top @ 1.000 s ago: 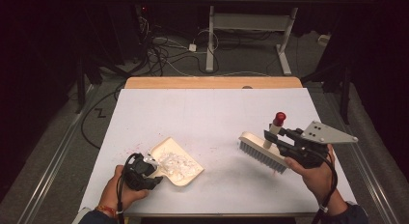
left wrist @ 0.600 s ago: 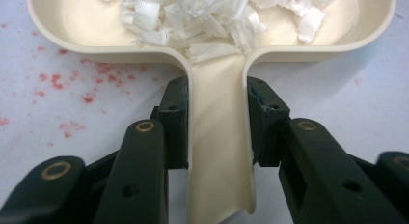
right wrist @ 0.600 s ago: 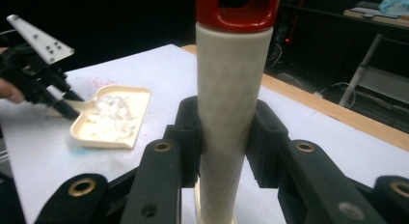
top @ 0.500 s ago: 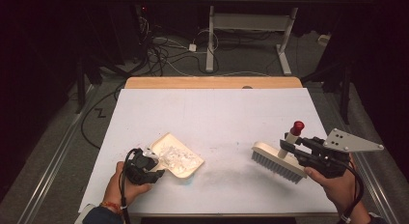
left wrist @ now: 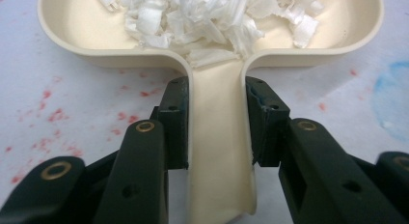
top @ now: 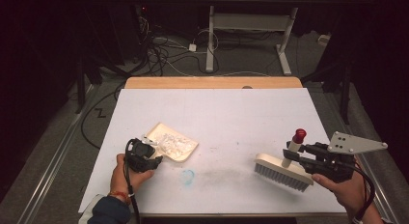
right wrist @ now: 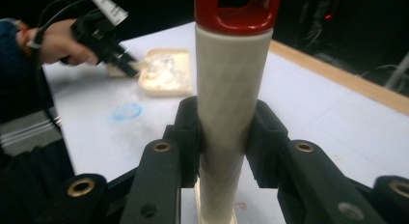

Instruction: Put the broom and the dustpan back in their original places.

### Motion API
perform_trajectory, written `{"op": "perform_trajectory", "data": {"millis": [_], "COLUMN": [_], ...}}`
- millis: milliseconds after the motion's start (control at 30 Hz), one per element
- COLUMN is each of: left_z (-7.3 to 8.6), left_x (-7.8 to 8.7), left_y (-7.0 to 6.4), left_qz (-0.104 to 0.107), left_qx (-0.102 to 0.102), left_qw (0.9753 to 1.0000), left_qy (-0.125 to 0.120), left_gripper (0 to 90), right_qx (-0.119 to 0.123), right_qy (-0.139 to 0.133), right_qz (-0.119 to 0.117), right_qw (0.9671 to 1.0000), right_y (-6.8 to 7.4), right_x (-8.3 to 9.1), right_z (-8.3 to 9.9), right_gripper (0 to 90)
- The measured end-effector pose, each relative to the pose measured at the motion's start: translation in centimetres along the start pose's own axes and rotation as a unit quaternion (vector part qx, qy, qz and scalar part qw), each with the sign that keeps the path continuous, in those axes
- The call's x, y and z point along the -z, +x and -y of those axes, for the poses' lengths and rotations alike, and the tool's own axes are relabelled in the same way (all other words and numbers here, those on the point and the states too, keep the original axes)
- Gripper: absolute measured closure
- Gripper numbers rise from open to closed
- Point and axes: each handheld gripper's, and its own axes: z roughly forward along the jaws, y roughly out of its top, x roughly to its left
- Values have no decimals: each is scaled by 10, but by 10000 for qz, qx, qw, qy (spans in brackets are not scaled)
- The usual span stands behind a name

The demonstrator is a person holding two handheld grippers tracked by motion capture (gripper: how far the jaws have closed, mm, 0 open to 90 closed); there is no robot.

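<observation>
On the white tabletop (top: 217, 118): 1 cream dustpan (top: 172, 147) at the left front, 1 brush (top: 283, 171) at the right front, well apart. Piled in the pan, many white shreds (left wrist: 212, 16), too tangled to count. Clamped on the dustpan's flat handle (left wrist: 219, 151), 1 left tool (left wrist: 217, 122), a pad pressed to each edge, held by 1 hand (top: 129, 170). Clamped on the brush's upright cream handle (right wrist: 230, 103), 1 right tool (right wrist: 226, 137), both pads tight against it, red cap (right wrist: 237, 11) above; bristles down on the tabletop, just beside a grey smudge (top: 226, 175). Between pan and brush, near the front edge, 1 faint blue ring stain (top: 188, 175). Scattered around the left tool, small red specks (left wrist: 53, 113).
</observation>
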Motion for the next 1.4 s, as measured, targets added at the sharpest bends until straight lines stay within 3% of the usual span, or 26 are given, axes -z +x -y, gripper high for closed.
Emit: {"op": "perform_trajectory", "data": {"millis": [133,200,300,433,533,733,833,900,1033,1133,1233,1400], "left_z": [-1,-1,0,1,3,10,13,14,16,19,24,30], "left_x": [2,0,0,2,2,11,16,16,18,22,26,28], "left_y": [7,8,6,-5,-14,-26,-32,-33,-32,-29,-27,-25], "left_qz": [-203,-289,-241,-201,-101,186,372,524,309,256,44,-12], "left_qx": [333,408,585,569,680,391,195,138,-121,-336,-474,-756], "left_qw": [9991,9987,9978,9977,9973,9979,9975,9968,9969,9930,9873,9821], "left_qy": [-133,-120,-199,-316,-260,-475,-560,-583,-716,-1101,-1514,-1723], "left_gripper": [634,634,632,604,525,459,435,436,390,347,265,217], "right_qx": [-75,-129,-143,-240,-315,-358,-432,-510,-601,-599,-657,-588], "right_qy": [227,320,419,440,494,621,734,775,972,987,751,632], "right_qz": [-180,-263,-264,-169,-101,362,740,865,1341,1857,2120,2167], "right_qw": [9996,9991,9987,9986,9982,9968,9936,9919,9844,9758,9722,9724], "right_y": [-8,-15,-25,-42,-53,-69,-78,-85,-95,-100,-104,-102], "right_x": [-5,-11,-20,-26,-33,-57,-73,-84,-105,-115,-115,-117], "right_z": [0,1,3,2,0,-6,-8,-8,-8,-9,-12,-14], "right_gripper": [704,704,703,693,671,621,596,590,556,505,501,485]}}
